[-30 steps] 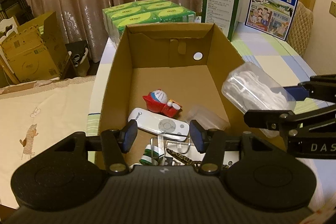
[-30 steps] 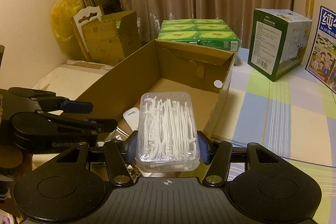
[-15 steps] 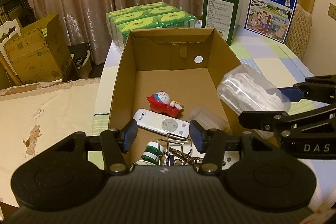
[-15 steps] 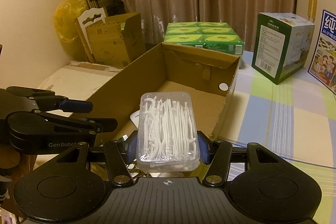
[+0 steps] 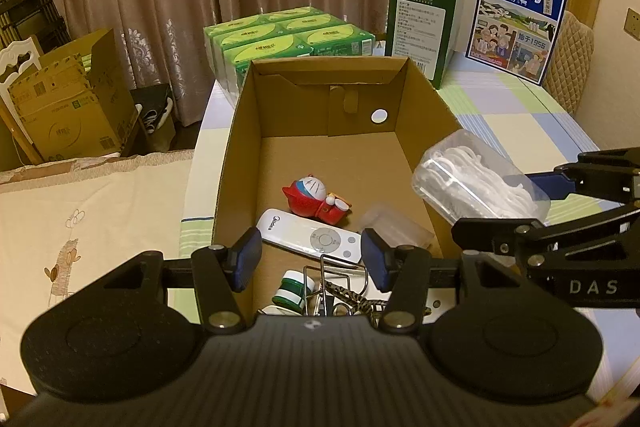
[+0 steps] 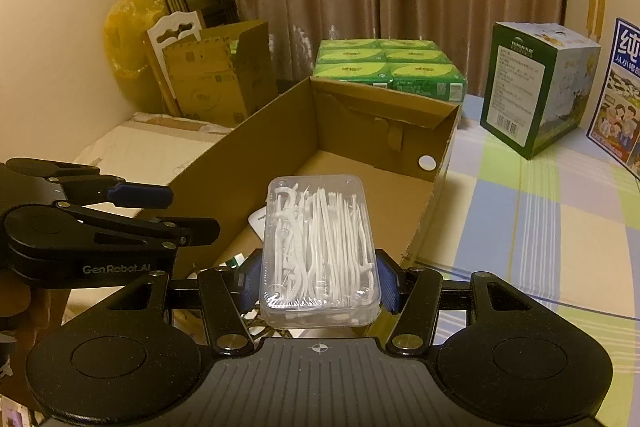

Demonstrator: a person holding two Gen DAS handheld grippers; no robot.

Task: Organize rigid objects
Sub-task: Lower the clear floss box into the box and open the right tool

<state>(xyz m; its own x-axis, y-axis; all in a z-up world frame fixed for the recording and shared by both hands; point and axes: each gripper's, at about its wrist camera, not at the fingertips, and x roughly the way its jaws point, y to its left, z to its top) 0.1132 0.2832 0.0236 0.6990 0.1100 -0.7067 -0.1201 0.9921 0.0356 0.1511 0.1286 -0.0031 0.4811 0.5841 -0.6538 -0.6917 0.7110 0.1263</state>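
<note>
— Right gripper is closed on a clear plastic box of floss picks; the blue pads press its two long sides. Where is it exactly?

— It is held in the air above the right wall of the open cardboard box, at the near end. And the left gripper?

— Its jaws stand partly apart with nothing between them. It hangs over the near end of the same box.

— What lies inside the box?

— A white Midea remote control on the floor of the box, and just behind it a red and blue Doraemon figure lying on its side. Beside the remote is a small clear plastic lid or case, I cannot tell which. Closer to the left gripper there are a green and white small jar and metal binder clips, partly hidden.

— And the table?

— The box stands on a checked tablecloth, with green tissue packs behind it.
</note>
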